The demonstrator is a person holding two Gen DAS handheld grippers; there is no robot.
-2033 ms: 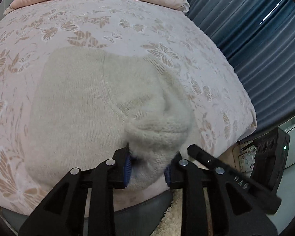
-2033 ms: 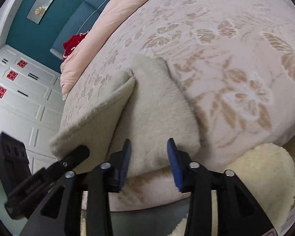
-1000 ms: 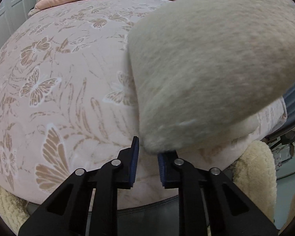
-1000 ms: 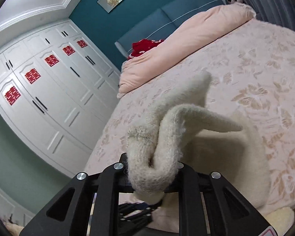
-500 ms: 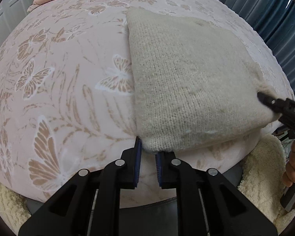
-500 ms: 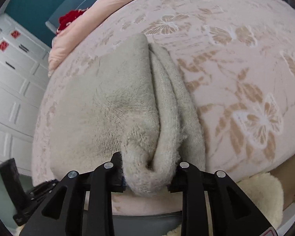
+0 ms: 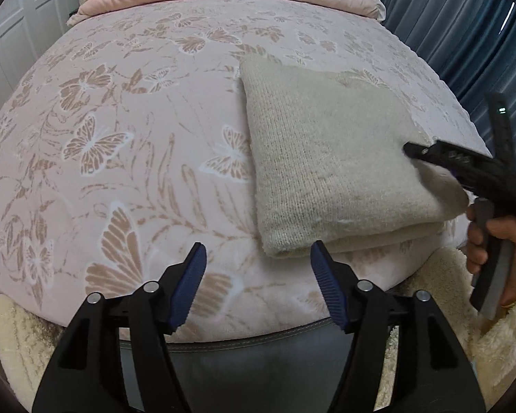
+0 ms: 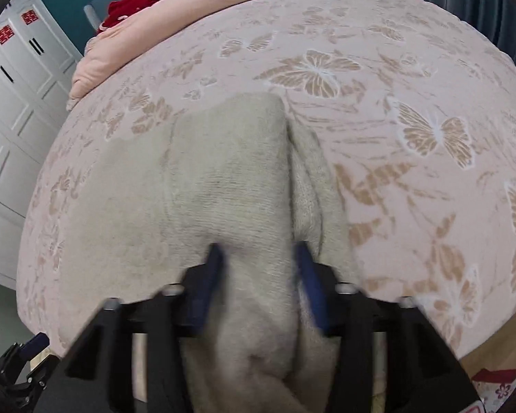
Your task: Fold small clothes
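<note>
A soft, limp beige knitted garment (image 7: 333,158) lies folded on the pink butterfly-print bed (image 7: 120,144); left gripper (image 7: 258,272), just released, gapes at six o'clock, while right gripper (image 8: 258,275) clenches its thick corner, the surest hold.

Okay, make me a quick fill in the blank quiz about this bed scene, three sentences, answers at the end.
1. The folded beige knit garment lies on a pink bedspread patterned with ____.
2. The left gripper has its jaws ____, with nothing between them.
3. The fabric between the jaws of the right gripper belongs to the ____.

Missing words: butterflies; open; garment
</note>
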